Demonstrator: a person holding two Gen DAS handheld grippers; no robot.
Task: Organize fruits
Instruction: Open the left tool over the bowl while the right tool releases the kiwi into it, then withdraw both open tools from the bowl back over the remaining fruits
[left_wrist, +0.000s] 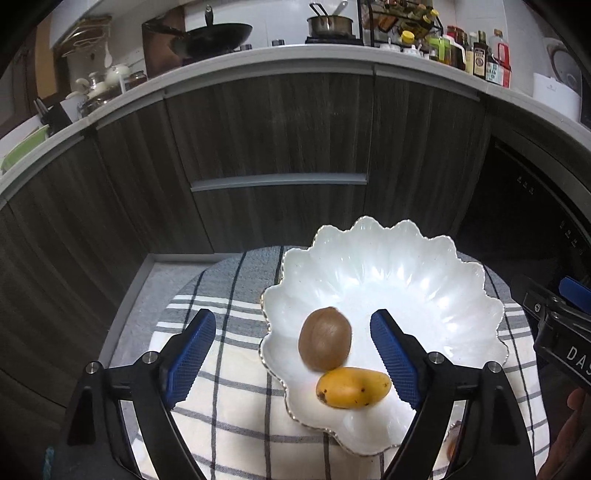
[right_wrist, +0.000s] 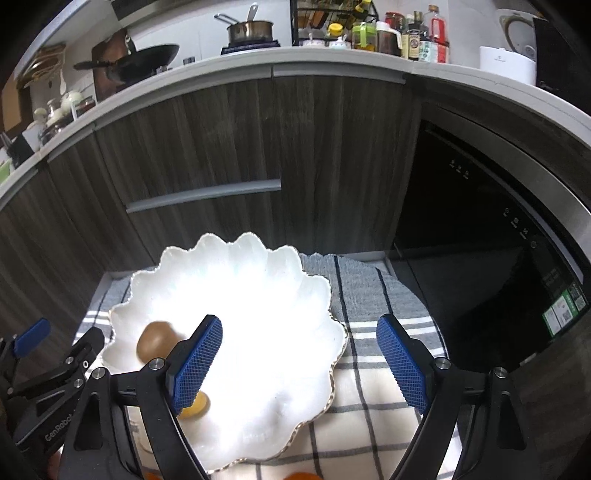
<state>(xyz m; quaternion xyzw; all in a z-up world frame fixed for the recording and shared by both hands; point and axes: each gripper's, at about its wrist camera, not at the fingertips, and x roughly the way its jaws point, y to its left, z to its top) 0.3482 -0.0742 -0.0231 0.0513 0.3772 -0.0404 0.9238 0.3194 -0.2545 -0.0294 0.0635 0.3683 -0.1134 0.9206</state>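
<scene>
A white scalloped bowl (left_wrist: 388, 280) (right_wrist: 258, 288) stands on a checked cloth (left_wrist: 221, 406). In it lie a brown kiwi (left_wrist: 325, 343) (right_wrist: 153, 343) and, touching it, a yellow mango (left_wrist: 352, 387). In the right wrist view the mango (right_wrist: 197, 406) is half hidden behind a blue pad. My left gripper (left_wrist: 293, 354) hangs open above the bowl's near left side, the two fruits showing between its fingers, untouched. My right gripper (right_wrist: 299, 362) is open over the bowl's right rim, holding nothing. Each gripper shows at the edge of the other's view.
The cloth covers a small round table (right_wrist: 369, 406) in front of dark wood cabinets (left_wrist: 277, 129). A counter above holds a wok (left_wrist: 214, 37), a pot and bottles. A dark appliance (right_wrist: 480, 221) stands at the right. Orange fruit (right_wrist: 303, 475) peeks in at the bottom edge.
</scene>
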